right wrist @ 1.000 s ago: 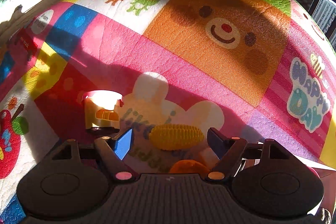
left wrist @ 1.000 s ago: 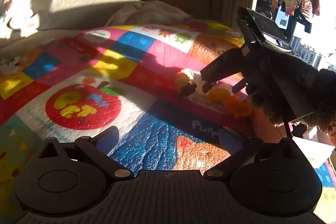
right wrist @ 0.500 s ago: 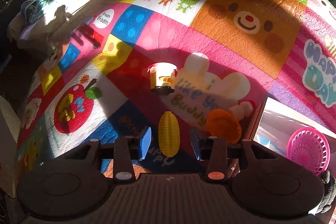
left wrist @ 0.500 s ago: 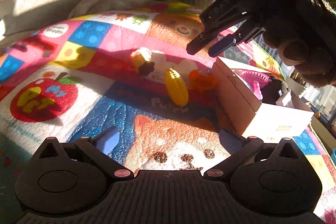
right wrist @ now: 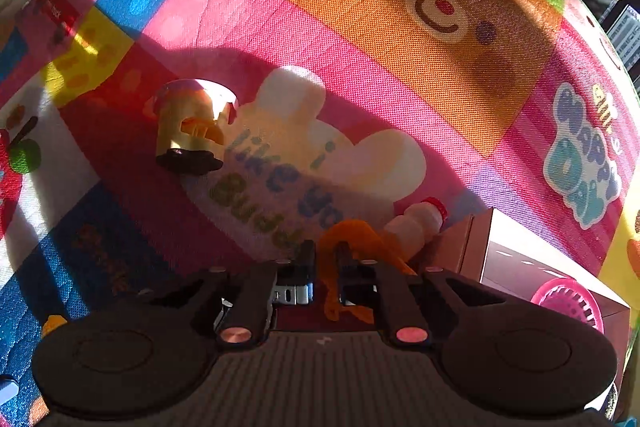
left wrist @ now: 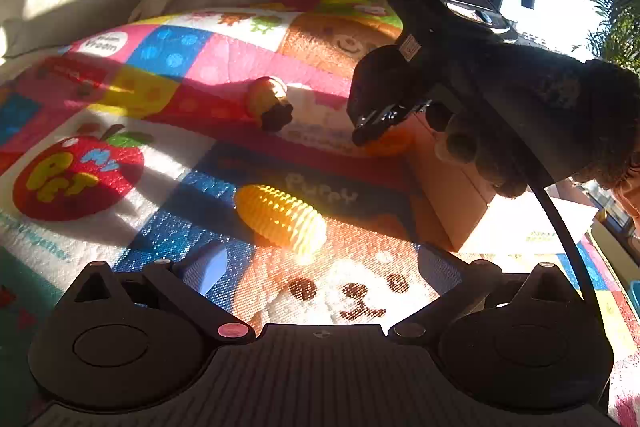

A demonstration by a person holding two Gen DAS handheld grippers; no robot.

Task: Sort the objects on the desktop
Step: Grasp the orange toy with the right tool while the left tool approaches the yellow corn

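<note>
Right tool [right wrist: 325, 269]: its jaws have just been closing and are now pinched on one orange toy [right wrist: 352, 239], which lies on the play mat [right wrist: 360, 27] just beside the cardboard box [right wrist: 516, 259]. One small white bottle [right wrist: 416, 223] with a red cap lies touching the orange toy, against the box's near corner. One pink basket [right wrist: 568, 301] sits inside the box. One yellow cup-shaped toy [right wrist: 190, 129] on a dark base stands well to the left, apart from the rest. Left tool [left wrist: 320, 263]: jaws wide apart, holding nothing, hovering over the mat. One yellow toy corn cob [left wrist: 280, 217] lies on the mat just ahead of its fingers, untouched. A gloved hand [left wrist: 520, 115] carries the right tool. Toys on the mat: four; in the box: one.
</note>
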